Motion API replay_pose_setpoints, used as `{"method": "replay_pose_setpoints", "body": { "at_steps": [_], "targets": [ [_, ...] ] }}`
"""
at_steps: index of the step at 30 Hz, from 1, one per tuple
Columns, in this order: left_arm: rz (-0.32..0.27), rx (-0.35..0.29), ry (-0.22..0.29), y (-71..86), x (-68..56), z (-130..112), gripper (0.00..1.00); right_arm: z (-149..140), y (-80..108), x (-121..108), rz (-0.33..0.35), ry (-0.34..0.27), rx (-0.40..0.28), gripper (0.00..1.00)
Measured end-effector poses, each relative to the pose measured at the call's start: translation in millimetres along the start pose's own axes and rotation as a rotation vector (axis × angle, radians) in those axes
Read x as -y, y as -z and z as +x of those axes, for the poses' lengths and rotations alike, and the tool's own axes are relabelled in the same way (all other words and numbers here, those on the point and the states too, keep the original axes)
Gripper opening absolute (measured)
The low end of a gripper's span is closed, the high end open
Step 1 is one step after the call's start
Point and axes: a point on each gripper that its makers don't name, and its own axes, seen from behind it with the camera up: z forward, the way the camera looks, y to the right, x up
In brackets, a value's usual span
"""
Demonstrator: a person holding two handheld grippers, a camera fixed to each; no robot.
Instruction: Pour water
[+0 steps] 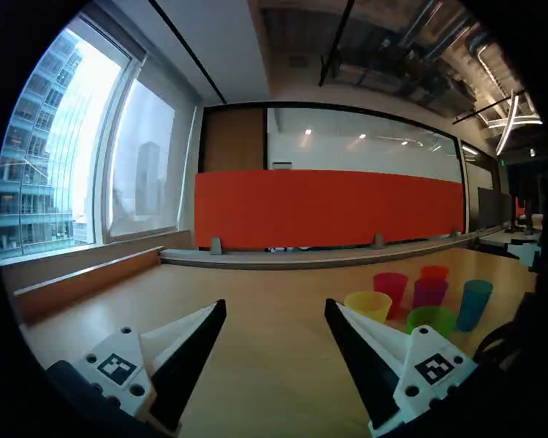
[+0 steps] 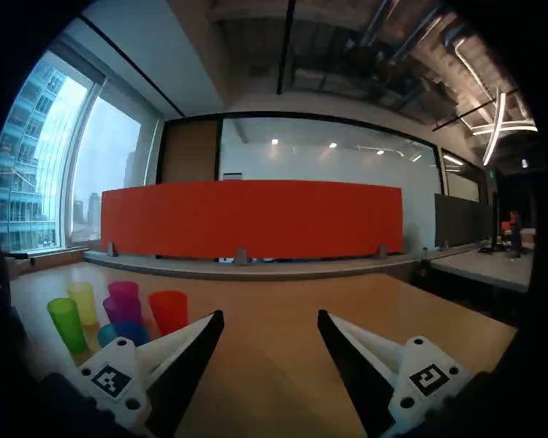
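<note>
Pale wood table (image 1: 201,285) — plastic cups (image 1: 367,305) clustered, red partition (image 1: 325,208), windows (image 1: 62,160), left claw (image 1: 275,303), right claw (image 2: 269,314) both spread

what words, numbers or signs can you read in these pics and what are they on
No readable words or numbers.
On the left gripper fingers: square black-and-white code tags, no letters.
On the right gripper fingers: same tags.
A small white plate above the red partition: too small to read.

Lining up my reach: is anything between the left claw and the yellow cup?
No. In the left gripper view, only bare wooden table lies between the open left claw and the yellow cup.
</note>
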Motion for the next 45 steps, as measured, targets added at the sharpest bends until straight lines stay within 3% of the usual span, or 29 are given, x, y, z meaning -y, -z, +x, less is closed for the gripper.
{"method": "replay_pose_setpoints", "body": {
  "at_steps": [23, 29, 45],
  "targets": [
    [0.008, 0.008, 0.016, -0.8, 1.0, 0, 1.00, -1, 0.6, 4, 0.012, 0.009, 0.003, 1.00],
    [-0.008, 0.006, 0.030, -3.0, 2.8, 17, 1.00, 3, -0.9, 10, 0.032, 0.046, 0.035, 1.00],
    [-0.094, 0.038, -0.002, -14.5, -10.7, 100, 1.00, 99, -11.3, 20, 0.079, 0.060, 0.046, 1.00]
  ]
}}
